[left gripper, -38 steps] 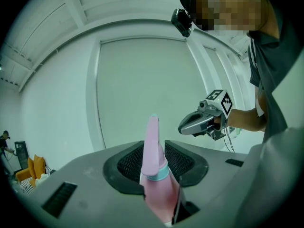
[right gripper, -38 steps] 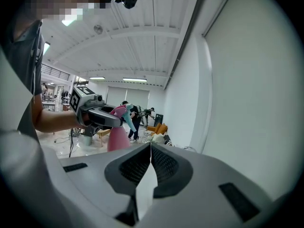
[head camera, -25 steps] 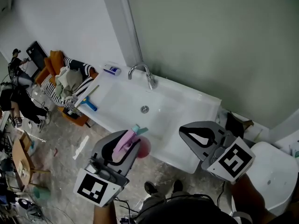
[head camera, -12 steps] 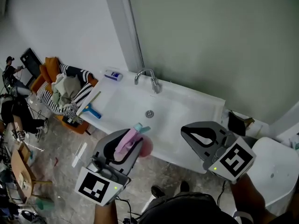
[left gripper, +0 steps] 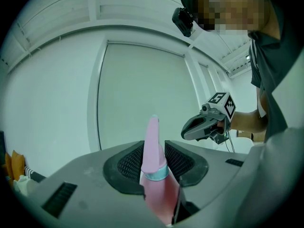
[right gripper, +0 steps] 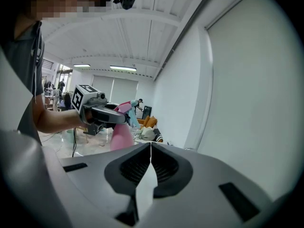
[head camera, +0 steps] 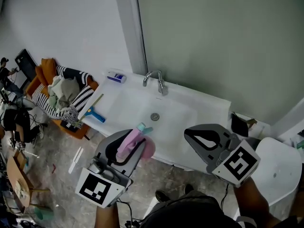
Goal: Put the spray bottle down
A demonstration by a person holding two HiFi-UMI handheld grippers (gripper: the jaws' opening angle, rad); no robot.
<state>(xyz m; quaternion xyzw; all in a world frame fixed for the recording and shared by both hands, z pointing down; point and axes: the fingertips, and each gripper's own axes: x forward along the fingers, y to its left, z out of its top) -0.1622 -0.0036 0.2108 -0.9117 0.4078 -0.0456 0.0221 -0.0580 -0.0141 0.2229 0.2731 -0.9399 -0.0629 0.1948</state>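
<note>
Gripped around its neck, the pink spray bottle [head camera: 134, 143] sits between the jaws of the left tool [head camera: 126, 151], which are clenched on it at about the teal collar. In the left gripper view the bottle [left gripper: 153, 175] fills the gap of the tool [left gripper: 154, 161], its pink head rising above the pads. The bottle is in the air, over the near edge of the white sink [head camera: 209, 103], with its teal nozzle aimed toward the basin and its round body on the person's side. It touches nothing but the jaws.

The right tool [head camera: 205, 139] hovers to the right, well apart from the bottle. Its jaws [right gripper: 151, 163] are pressed together on nothing.

To set the bottle down well, I judge the base should be brought level first, since it looks tilted in the grip. The flat bottom of the basin, or the wide ledge at the sink's left end near the blue squeegee [head camera: 95, 113], looks the safest landing. The front rim seems narrow, and a bottle set there could tip to the floor. Keep clear of the faucet [head camera: 156, 80]. Lower until the base bears fully, then ease the jaws apart and draw the tool straight back, so the pads do not drag the neck over.
</note>
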